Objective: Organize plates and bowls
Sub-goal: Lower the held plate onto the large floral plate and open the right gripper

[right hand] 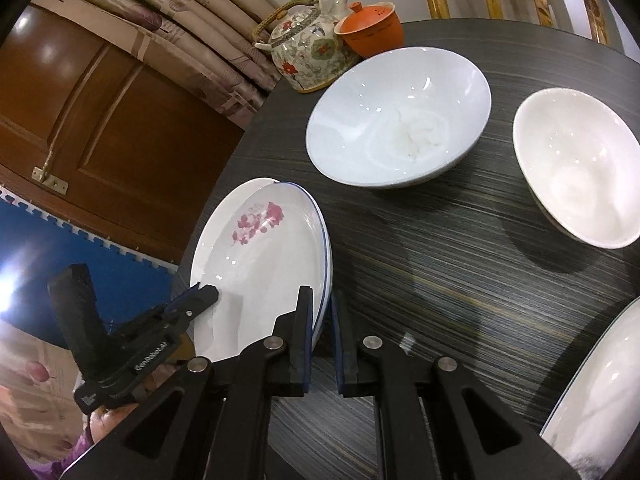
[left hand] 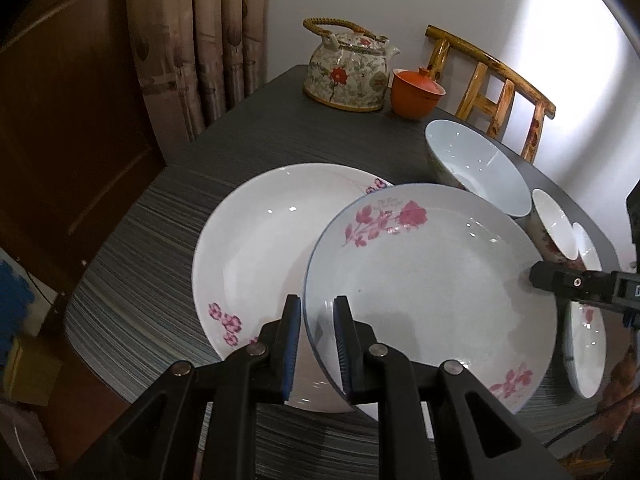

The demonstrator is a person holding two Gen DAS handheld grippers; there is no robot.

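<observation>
The left gripper [left hand: 317, 304] was closed to a narrow gap on the near rim of the blue-rimmed plate [left hand: 432, 280], one pad on each face of the rim. The right gripper [right hand: 321, 296] clamped the opposite rim of the same plate, its jaws nearly shut on the thin edge. In the left wrist view the right gripper's fingers [left hand: 560, 280] lay on the plate's far-right edge.

The blue-rimmed plate was tilted and overlapped a second plate with pink blossoms [left hand: 248, 248], which lay flat on the dark striped table [left hand: 160, 280]. Whether the two plates were touching could not be determined.

A large white bowl [right hand: 400, 116] stood on the table beyond the plates, and a smaller white bowl [right hand: 576, 164] stood to its right, apart from it. Part of another white dish [right hand: 600, 384] was visible at the lower right edge of the right wrist view. A floral teapot [left hand: 346, 72] and an orange lidded cup [left hand: 416, 92] stood together at the far edge of the table.
</observation>
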